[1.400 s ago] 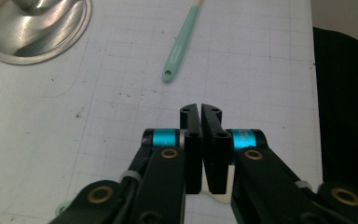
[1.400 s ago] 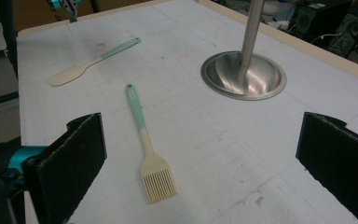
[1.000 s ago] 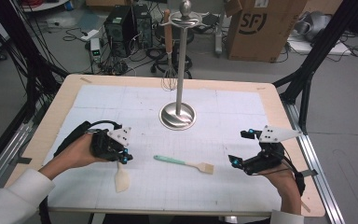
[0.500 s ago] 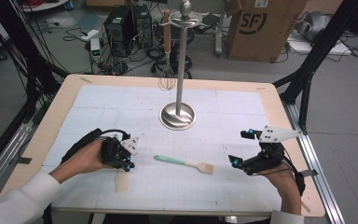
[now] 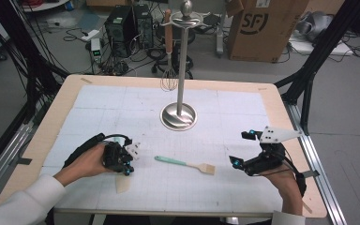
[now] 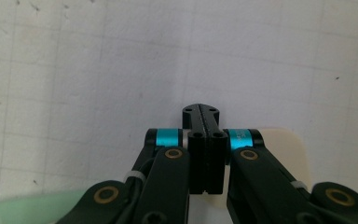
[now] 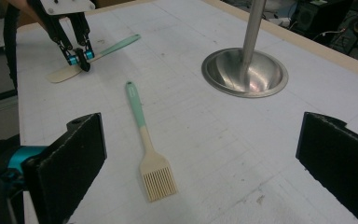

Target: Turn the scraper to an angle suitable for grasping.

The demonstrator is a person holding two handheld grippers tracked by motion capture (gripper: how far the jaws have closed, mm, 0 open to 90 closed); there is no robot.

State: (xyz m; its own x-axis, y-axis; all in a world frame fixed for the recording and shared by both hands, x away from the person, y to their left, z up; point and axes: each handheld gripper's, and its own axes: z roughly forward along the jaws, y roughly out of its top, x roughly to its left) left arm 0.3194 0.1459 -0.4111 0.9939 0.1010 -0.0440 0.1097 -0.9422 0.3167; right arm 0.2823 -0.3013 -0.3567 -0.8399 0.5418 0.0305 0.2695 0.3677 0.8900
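On the table (image 5: 65, 108), left gripper (image 5: 127, 165) grips the spatula (image 5: 122, 183).

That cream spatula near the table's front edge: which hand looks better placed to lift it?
Probably the left. Its gripper hangs right above the spatula, fingers shut, while the right gripper sits open across the table, beyond the brush.

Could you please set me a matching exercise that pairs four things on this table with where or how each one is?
Things:
1. whisk
2. brush
3. spatula
4. right gripper

Places or states:
A. lying flat in the middle of the mat
B. jaws wide open, nothing between them
C. hanging from the stand
D. under the shut left gripper

Pairs: 1-C, 2-A, 3-D, 4-B
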